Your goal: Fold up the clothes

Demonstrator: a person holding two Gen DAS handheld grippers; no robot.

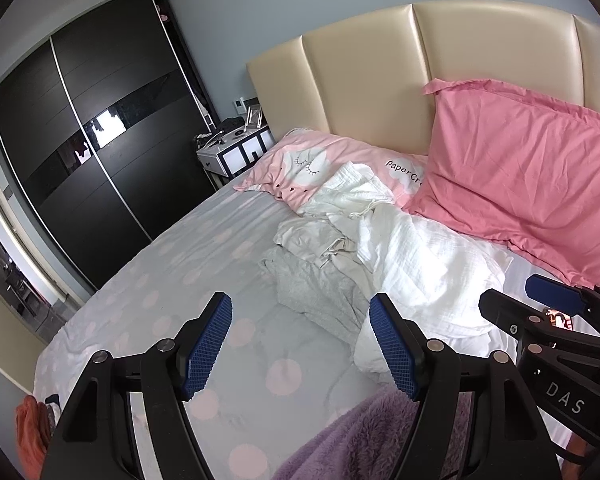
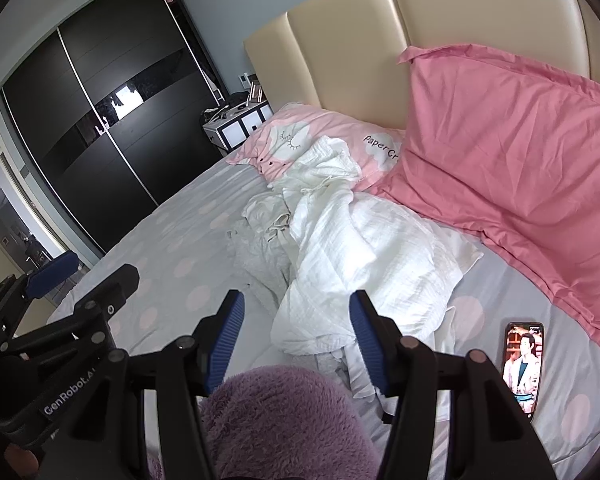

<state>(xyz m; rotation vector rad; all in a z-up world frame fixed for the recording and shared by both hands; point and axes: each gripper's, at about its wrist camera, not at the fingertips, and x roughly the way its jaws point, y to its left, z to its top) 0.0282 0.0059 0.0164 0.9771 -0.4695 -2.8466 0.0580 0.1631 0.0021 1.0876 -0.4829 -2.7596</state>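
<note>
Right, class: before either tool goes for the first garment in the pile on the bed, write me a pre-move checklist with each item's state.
1. Left tool open, empty: ok.
2. Right tool open, empty: ok.
3. White muslin garment on top of the pile, reachable: ok.
4. Grey garment free of the others: not ok, partly underneath.
5. Phone clear of the folding area: not ok, beside the pile.
6. Purple fleece out of the way: cannot tell.

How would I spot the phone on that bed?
Start at the cream padded headboard and come down past the big pink pillow. On the dotted grey sheet, right of the white crinkled garment, lies the phone, its screen lit.
</note>
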